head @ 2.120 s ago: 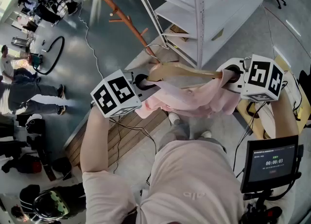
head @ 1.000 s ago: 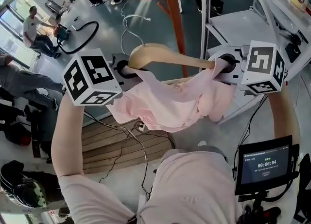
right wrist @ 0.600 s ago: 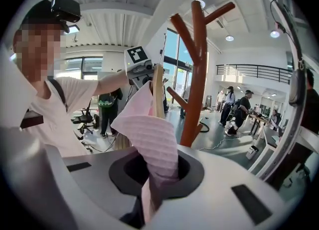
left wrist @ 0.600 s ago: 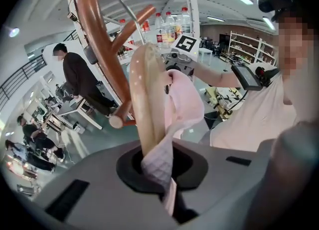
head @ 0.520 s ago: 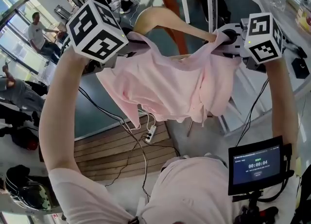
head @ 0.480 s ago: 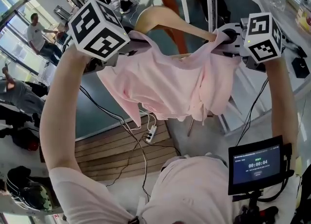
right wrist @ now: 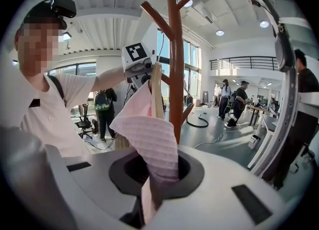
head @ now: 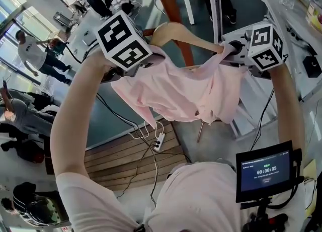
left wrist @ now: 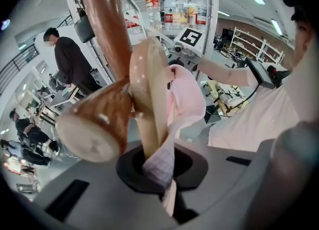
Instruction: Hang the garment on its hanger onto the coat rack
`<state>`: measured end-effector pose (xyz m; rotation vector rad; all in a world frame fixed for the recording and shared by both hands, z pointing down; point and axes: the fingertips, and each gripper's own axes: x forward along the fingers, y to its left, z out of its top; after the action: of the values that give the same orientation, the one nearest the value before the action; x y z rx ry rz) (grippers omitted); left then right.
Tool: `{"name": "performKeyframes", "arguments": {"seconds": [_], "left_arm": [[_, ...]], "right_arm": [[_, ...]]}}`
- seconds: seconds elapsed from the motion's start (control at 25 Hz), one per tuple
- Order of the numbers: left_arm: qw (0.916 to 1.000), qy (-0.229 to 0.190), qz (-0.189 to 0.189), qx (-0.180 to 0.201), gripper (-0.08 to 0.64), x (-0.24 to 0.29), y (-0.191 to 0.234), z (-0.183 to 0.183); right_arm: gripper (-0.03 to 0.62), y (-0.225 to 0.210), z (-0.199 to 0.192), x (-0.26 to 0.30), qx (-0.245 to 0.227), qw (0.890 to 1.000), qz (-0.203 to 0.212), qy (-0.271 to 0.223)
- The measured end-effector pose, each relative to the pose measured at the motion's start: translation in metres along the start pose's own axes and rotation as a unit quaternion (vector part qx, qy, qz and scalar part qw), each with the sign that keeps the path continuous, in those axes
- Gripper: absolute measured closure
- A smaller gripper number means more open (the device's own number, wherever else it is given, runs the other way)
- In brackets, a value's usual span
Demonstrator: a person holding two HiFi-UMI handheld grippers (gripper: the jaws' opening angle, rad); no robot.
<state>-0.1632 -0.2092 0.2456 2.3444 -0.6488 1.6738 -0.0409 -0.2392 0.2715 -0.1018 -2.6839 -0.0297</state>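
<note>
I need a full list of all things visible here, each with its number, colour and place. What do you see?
garment: one, pale pink, draped on the hanger, held up between both grippers
hanger: one, light wood with a metal hook, close to the coat rack
coat rack: one, reddish-brown pole with slanted pegs, just behind the hanger
shelf frame: one, white, beside the coat rack
water bottles: at least three, clear with red labels, on the shelf frame
power strip: one, white, on the floor below the garment
screen: one, black, lower right
people: several, background left
left gripper: grey, shut on the garment's left end
right gripper: white, shut on the garment's right end
</note>
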Motion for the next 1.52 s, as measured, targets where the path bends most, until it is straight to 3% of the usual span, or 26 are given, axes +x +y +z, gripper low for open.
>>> {"name": "performKeyframes", "arguments": {"seconds": [0.24,0.52,0.76,1.12,1.32,1.52], "left_arm": [[0.9992,-0.018,-0.029,-0.018,0.552,-0.028,-0.018,-0.004],[0.998,0.01,-0.04,-0.047,0.552,-0.036,-0.025,-0.02],[0.9971,-0.029,-0.031,-0.063,0.552,-0.065,-0.035,-0.008],[0.9953,0.076,-0.003,-0.06,0.552,-0.046,-0.033,-0.016],[0.9971,0.056,0.031,-0.041,0.552,-0.034,-0.02,-0.029],[0.9923,0.006,0.122,0.02,0.551,-0.014,-0.006,-0.042]], "right_arm": [[0.558,0.011,0.023,-0.003,-0.023,1.0,0.018,-0.009],[0.557,0.016,0.03,0.007,-0.013,0.998,0.063,-0.021],[0.555,0.019,0.052,0.0,-0.012,0.995,0.09,-0.044],[0.554,0.018,0.023,0.02,0.033,0.985,0.145,-0.083],[0.554,0.011,0.011,0.026,0.018,0.991,0.108,-0.076],[0.544,0.0,0.012,0.019,-0.04,0.997,0.027,-0.052]]}}
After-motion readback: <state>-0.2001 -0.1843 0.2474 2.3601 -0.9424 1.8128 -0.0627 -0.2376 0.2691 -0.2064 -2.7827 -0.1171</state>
